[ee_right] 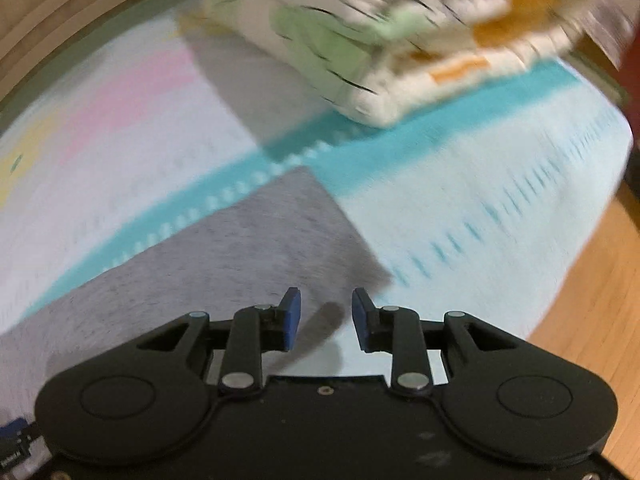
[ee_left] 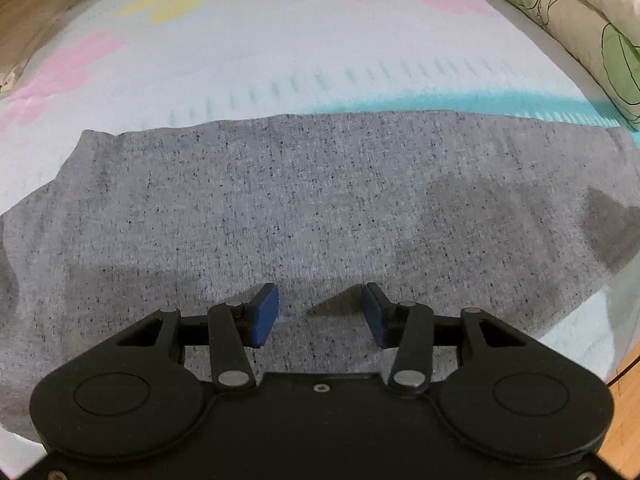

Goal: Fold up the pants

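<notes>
The grey pants (ee_left: 304, 200) lie flat on a pastel sheet (ee_left: 280, 40), their far edge just short of the sheet's teal stripe (ee_left: 500, 102), and a folded quilt (ee_left: 580, 20) sits past that stripe to the pants' right. The left hand-held gripper (ee_left: 322, 314) hangs over the middle of the pants with its blue pads (ee_left: 266, 316) apart and nothing between them. The right hand-held gripper (ee_right: 326, 318), in a blurred view, hangs by the pants' right end, jaws apart and empty, a wood floor (ee_right: 592, 280) beyond the sheet on the right.
</notes>
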